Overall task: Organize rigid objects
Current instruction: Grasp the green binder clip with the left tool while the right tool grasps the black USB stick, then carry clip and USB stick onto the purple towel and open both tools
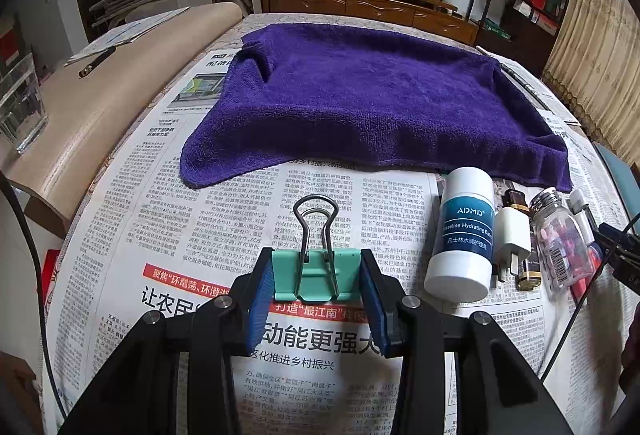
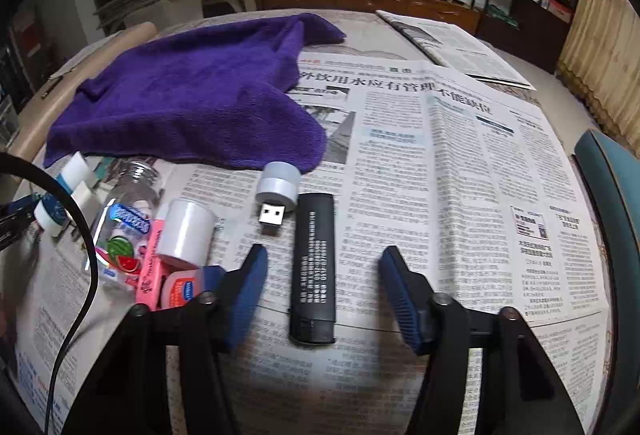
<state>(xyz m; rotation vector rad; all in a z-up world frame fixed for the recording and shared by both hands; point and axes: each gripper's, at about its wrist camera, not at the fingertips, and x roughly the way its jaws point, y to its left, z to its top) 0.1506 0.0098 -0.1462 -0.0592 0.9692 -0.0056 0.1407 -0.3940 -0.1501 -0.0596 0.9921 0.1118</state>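
In the left wrist view my left gripper (image 1: pixel 317 269) is shut on a teal binder clip (image 1: pixel 316 275), whose wire handles point away from me over the newspaper. To its right stands a row: a white ADMD bottle (image 1: pixel 464 235), a white charger plug (image 1: pixel 512 239) and a clear pill bottle (image 1: pixel 560 235). In the right wrist view my right gripper (image 2: pixel 323 255) is open, with a black lighter-like stick (image 2: pixel 314 267) lying lengthwise between its blue pads, a gap on each side. A small USB light (image 2: pixel 278 187) lies just beyond the stick.
A purple towel (image 1: pixel 360 95) covers the far part of the table. Left of my right gripper lie a white roll (image 2: pixel 186 231), a pink pack (image 2: pixel 150 259), a small tin (image 2: pixel 180 289) and a clear bottle (image 2: pixel 120 227). A glass (image 1: pixel 20 107) stands far left; a blue chair (image 2: pixel 608 175) stands at right.
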